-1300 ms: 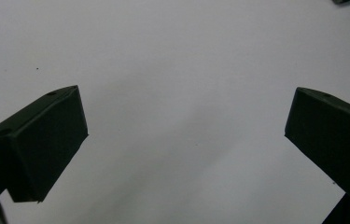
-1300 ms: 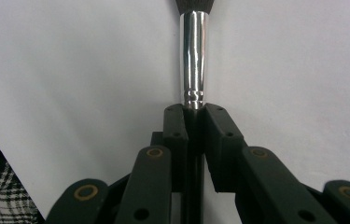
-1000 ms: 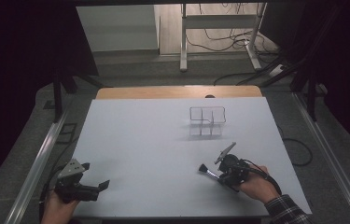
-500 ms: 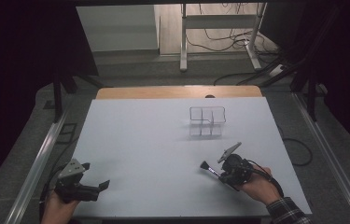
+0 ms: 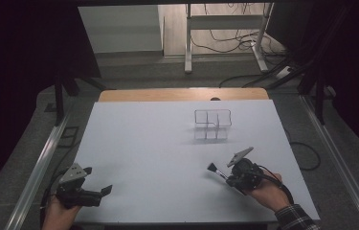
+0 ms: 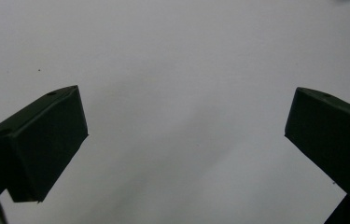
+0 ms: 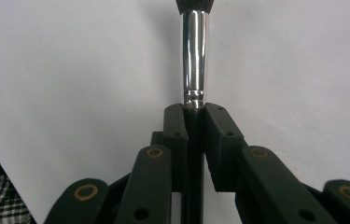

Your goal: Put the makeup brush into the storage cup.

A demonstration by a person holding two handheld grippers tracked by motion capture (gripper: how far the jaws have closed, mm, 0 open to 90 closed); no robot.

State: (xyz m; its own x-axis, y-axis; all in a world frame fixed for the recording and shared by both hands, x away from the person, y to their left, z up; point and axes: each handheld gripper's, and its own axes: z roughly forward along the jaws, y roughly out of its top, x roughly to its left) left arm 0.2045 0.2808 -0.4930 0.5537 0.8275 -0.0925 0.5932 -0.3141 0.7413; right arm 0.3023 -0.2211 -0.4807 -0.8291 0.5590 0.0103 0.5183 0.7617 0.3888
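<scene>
Right tongs [image 5: 227,175] clamped tight on a makeup brush [image 5: 217,171], low over the near right part of the white table [image 5: 158,143]. Black bristle tuft pointing left and a bit away from the person in the high view, silver ferrule just past the jaw tips, rest of the handle pinched between the 2 pads. Same grip up close in the right gripper view: right tongs [image 7: 194,110] squeezed together around the dark handle, shiny ferrule of the brush [image 7: 194,56] sticking straight out ahead, bristles cut off by the top edge. Can't tell whether the tuft touches the table or hangs just above it.

Left tongs [image 5: 101,191] down at the near left corner, jaws spread wide with nothing in them. Left gripper view shows the same: left tongs [image 6: 186,135] apart, just plain tabletop between.

Clear 4-compartment organizer [image 5: 212,125] sitting farther back, right of centre, well apart from both tongs.
</scene>
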